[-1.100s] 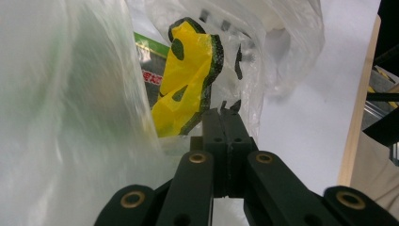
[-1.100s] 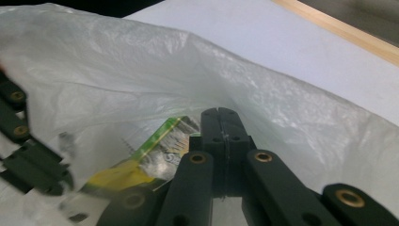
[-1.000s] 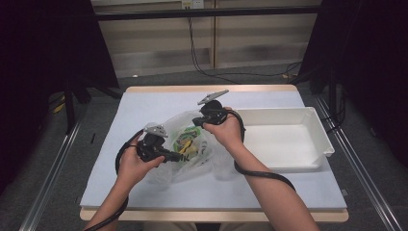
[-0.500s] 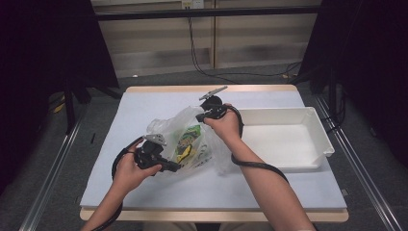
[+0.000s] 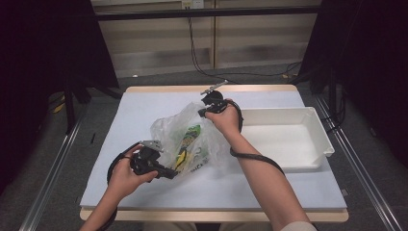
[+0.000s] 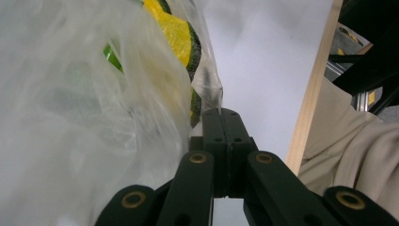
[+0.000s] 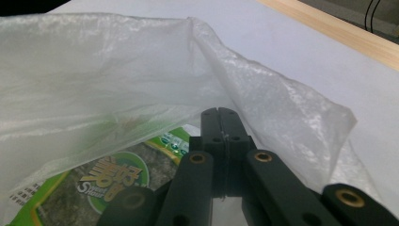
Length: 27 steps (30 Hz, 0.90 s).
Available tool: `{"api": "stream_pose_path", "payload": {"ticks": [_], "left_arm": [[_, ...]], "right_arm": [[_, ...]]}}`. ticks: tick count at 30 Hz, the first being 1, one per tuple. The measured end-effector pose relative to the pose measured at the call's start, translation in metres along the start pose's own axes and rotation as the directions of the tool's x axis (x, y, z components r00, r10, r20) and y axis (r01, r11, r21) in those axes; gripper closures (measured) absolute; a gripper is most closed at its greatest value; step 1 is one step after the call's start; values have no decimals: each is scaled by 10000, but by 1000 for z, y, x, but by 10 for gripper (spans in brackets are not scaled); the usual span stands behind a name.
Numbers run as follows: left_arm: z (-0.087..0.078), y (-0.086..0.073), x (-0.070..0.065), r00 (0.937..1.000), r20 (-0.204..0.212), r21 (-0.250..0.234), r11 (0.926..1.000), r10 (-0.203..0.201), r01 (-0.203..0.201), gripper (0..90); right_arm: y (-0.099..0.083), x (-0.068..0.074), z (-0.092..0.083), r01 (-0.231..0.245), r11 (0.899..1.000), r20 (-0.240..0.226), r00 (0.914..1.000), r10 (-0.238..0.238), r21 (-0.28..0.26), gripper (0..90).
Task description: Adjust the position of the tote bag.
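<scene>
Both grippers clamp the bag (image 5: 192,139) mid-table: left gripper (image 5: 166,172) at its 7 o'clock corner; right gripper (image 5: 204,111) at 1 o'clock; packets (image 5: 188,143) remain inside; tray (image 5: 317,126), at 3 o'clock, awaits them, I judge.

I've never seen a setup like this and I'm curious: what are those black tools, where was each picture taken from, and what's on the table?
A person sits at a table holding a hand-operated gripper in each hand. The high view looks down from above; the other two pictures come from cameras riding on the grippers, looking along their black fingers. The left gripper and the right gripper are both shut on a clear plastic bag, each pinching its film at opposite ends. Inside the bag lie green and yellow snack packets. Beside it, on the right, stands a white tray.
</scene>
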<state>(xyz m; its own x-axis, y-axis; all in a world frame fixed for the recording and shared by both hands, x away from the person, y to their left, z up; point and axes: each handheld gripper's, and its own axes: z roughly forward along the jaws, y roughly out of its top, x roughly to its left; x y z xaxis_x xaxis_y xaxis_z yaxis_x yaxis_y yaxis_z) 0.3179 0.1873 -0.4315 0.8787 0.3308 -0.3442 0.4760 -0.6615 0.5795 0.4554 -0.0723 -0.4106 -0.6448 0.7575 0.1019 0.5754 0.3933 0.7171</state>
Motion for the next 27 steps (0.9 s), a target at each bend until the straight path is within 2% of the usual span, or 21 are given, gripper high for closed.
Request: {"api": "stream_pose_path", "payload": {"ticks": [1, 5, 12, 14, 22, 24, 27], "left_arm": [[0, -1, -1, 10000, 60, 63, 10000, -76, 76, 900], [4, -5, -4, 9999, 51, 87, 9999, -102, 101, 900], [6, -10, -7, 9996, 284, 465, 9989, -41, 28, 900], [5, -12, -8, 9994, 289, 427, 9989, -179, 166, 900], [9, -15, -10, 9986, 471, 742, 9971, -222, 187, 900], [8, -15, -12, 9985, 533, 889, 9960, -130, 83, 900], [9, -15, -13, 9983, 577, 874, 9962, -45, -5, 900]], "right_arm": [[0, -1, 0, -126, 9999, 5, 9999, 126, 19, 900], [2, -7, 2, -136, 9999, 0, 9999, 136, -45, 900], [10, -16, 5, -69, 10000, 354, 9994, 68, 50, 900], [11, -18, 5, -143, 9999, 405, 9991, 139, 91, 900], [8, -27, 8, -374, 9989, 735, 9967, 354, 265, 900], [8, -28, 8, -521, 9982, 831, 9953, 496, 281, 900], [8, -31, 7, -438, 9987, 925, 9949, 413, 255, 900]]}}
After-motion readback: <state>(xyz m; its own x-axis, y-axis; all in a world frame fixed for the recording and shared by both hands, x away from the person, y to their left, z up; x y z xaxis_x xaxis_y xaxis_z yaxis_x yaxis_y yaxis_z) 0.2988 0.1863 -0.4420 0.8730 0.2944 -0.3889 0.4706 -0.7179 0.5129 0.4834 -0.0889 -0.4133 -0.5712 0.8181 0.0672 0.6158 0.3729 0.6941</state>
